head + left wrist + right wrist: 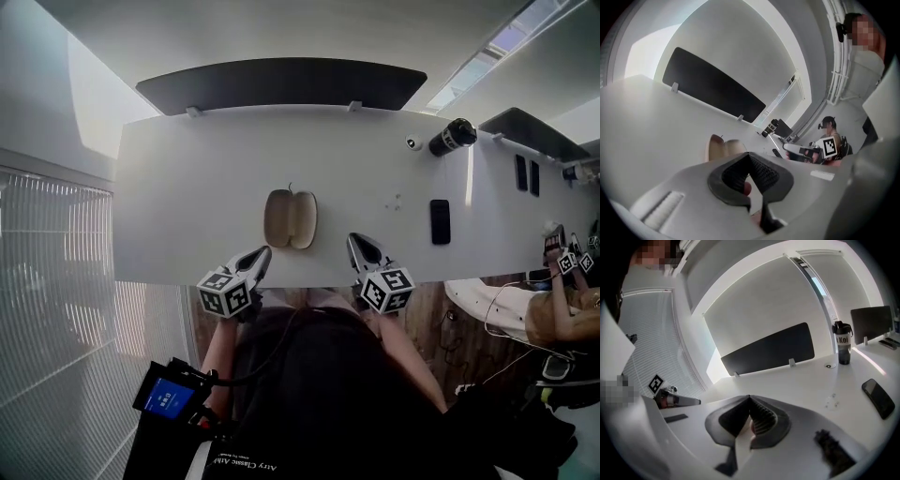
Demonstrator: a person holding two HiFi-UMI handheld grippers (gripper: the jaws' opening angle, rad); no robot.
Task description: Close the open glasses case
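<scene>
A long white table [178, 178] fills the middle of the room. A dark divider panel [281, 84] stands along its far edge on two small white feet. A second dark panel [530, 131] stands beyond the table's right end. Pale slatted blinds [47, 281] cover the window off the left edge, and daylight brightens the white wall [94, 112] above them. A wood-grain floor [441, 328] shows below the near edge. A narrow bright strip [511, 37] runs overhead at far right.
</scene>
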